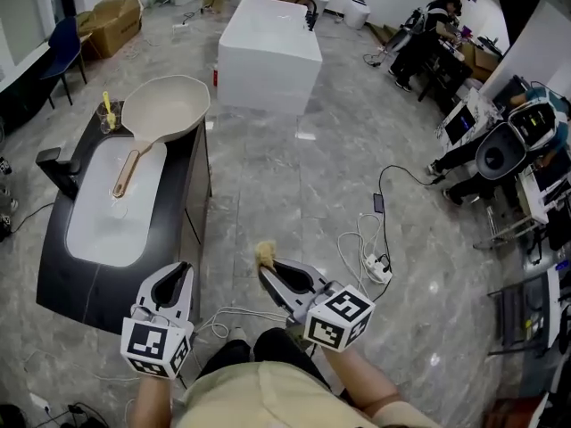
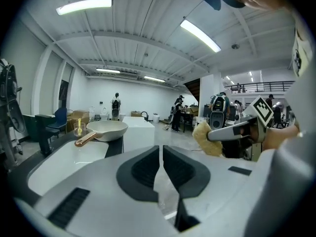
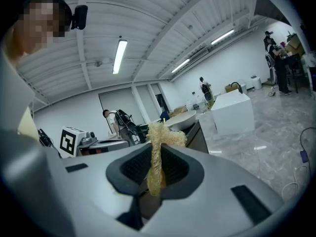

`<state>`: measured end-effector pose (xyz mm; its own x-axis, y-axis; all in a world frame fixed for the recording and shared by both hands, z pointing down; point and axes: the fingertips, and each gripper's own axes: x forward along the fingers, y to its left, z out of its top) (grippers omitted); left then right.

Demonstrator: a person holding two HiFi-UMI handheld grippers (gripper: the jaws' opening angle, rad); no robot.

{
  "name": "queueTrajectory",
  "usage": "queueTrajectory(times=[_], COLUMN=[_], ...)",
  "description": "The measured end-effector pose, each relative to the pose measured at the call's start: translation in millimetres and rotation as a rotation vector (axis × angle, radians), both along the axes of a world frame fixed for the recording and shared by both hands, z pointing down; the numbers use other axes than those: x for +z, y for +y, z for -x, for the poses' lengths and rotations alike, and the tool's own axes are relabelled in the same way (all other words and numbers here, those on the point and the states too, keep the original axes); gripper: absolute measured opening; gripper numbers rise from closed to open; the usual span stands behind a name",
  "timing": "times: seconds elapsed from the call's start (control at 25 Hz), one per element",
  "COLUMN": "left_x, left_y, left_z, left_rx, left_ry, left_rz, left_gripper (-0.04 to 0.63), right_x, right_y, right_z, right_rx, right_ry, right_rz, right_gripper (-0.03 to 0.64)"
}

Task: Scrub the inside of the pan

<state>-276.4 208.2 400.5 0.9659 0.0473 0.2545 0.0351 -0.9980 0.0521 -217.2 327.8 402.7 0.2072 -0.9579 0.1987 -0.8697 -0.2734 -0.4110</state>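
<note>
A cream pan (image 1: 166,105) with a copper-coloured handle (image 1: 128,173) rests on the far end of a dark counter (image 1: 198,185), its handle reaching over a white sink basin (image 1: 98,226). The left gripper view shows the pan (image 2: 107,130) far ahead. My left gripper (image 1: 183,269) is shut and empty, held low near the counter's near corner. To its right, over the floor, my right gripper (image 1: 266,273) is shut on a yellowish fibrous scrubber (image 1: 265,255), which sticks up between its jaws (image 3: 157,147). Both grippers are well short of the pan.
A glass with a yellow item (image 1: 108,118) stands left of the pan, and a black tap (image 1: 59,169) at the sink's left. A white block (image 1: 269,50) stands beyond. Cables and a power strip (image 1: 376,266) lie on the floor to the right. People work at desks (image 1: 433,34) far right.
</note>
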Motion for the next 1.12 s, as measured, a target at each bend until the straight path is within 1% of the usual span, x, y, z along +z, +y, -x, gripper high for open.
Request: queueTrajectory(times=[0.08, 0.2, 0.32, 0.44, 0.56, 0.64, 0.76, 0.88, 1.0, 1.12], left_x=[2, 3, 0, 1, 11, 9, 0, -3, -5, -3], left_y=[-11, -28, -43, -65, -79, -79, -90, -102, -120, -133], left_z=[-11, -27, -49, -77, -109, -137, -175, -203, -222, -232], left_rx=[-0.013, -0.056, -0.087, -0.134, -0.206, -0.228, -0.273, -0.335, -0.393, -0.457], left_ry=[-0.010, -0.014, 0.003, 0.010, -0.019, -0.032, -0.034, -0.032, -0.054, -0.075], left_rz=[-0.015, -0.027, -0.025, -0.029, 0.010, 0.026, -0.005, -0.018, -0.039, -0.052], left_gripper=[0.032, 0.032, 0.032, 0.034, 0.034, 0.034, 0.035, 0.040, 0.062, 0.071], right_x=[-2, -6, -9, -8, -3, -2, -6, -8, -12, -15], right_y=[-14, -30, -51, -80, -98, -106, -124, -142, -165, -183], right_z=[-14, -42, -79, -120, -161, -191, -232, -264, -287, -304], right_rx=[-0.026, -0.056, -0.069, -0.107, -0.169, -0.211, -0.266, -0.330, -0.389, -0.447], right_ry=[0.013, 0.044, 0.051, 0.057, 0.040, 0.033, 0.022, 0.024, 0.022, 0.024], right_rz=[0.008, 0.015, -0.005, -0.032, -0.020, -0.011, -0.019, -0.023, -0.027, -0.032], right_gripper=[0.063, 0.063, 0.063, 0.063, 0.063, 0.063, 0.063, 0.063, 0.063, 0.063])
